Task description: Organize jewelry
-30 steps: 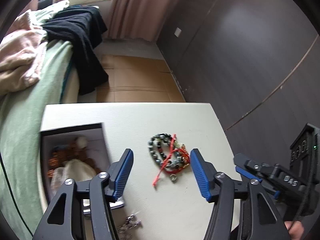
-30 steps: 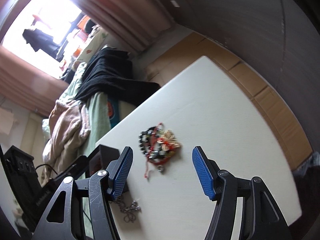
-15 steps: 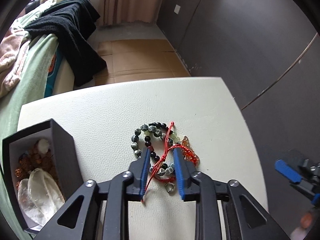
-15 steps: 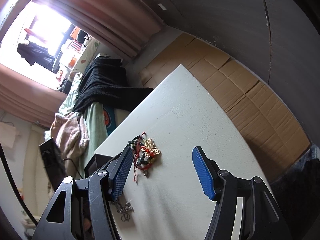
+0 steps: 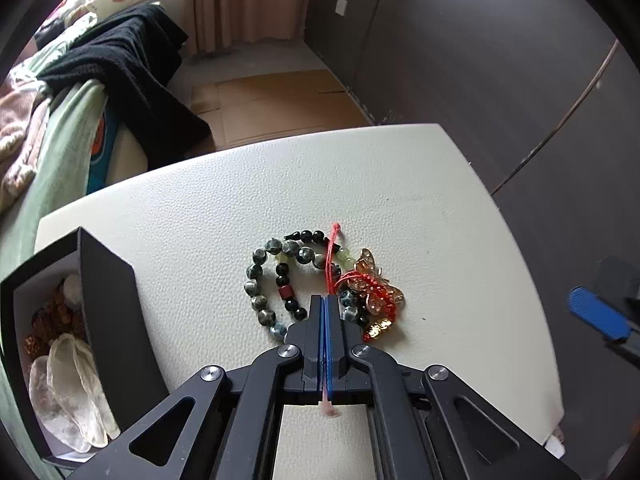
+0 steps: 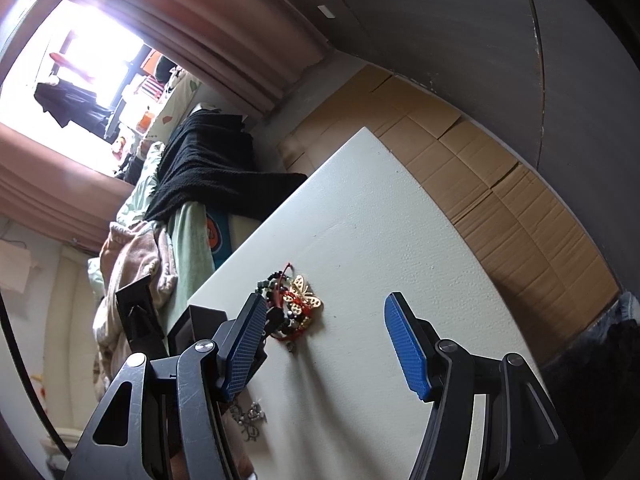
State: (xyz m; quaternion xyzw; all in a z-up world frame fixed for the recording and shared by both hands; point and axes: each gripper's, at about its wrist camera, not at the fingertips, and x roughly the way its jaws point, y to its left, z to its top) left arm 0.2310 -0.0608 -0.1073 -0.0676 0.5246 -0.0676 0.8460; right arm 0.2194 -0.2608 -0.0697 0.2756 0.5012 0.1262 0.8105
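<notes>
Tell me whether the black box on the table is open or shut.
Open. The black box has no lid on it, and the left wrist view looks straight in at brown beads and a translucent pouch.

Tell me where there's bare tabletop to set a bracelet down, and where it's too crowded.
Bare patches: the far half of the white table beyond the jewelry pile, and the stretch right of the pile toward the table's right edge. Crowded: the near left, where the black box stands close beside the pile, with the left gripper shut on the pile's red cord.
</notes>
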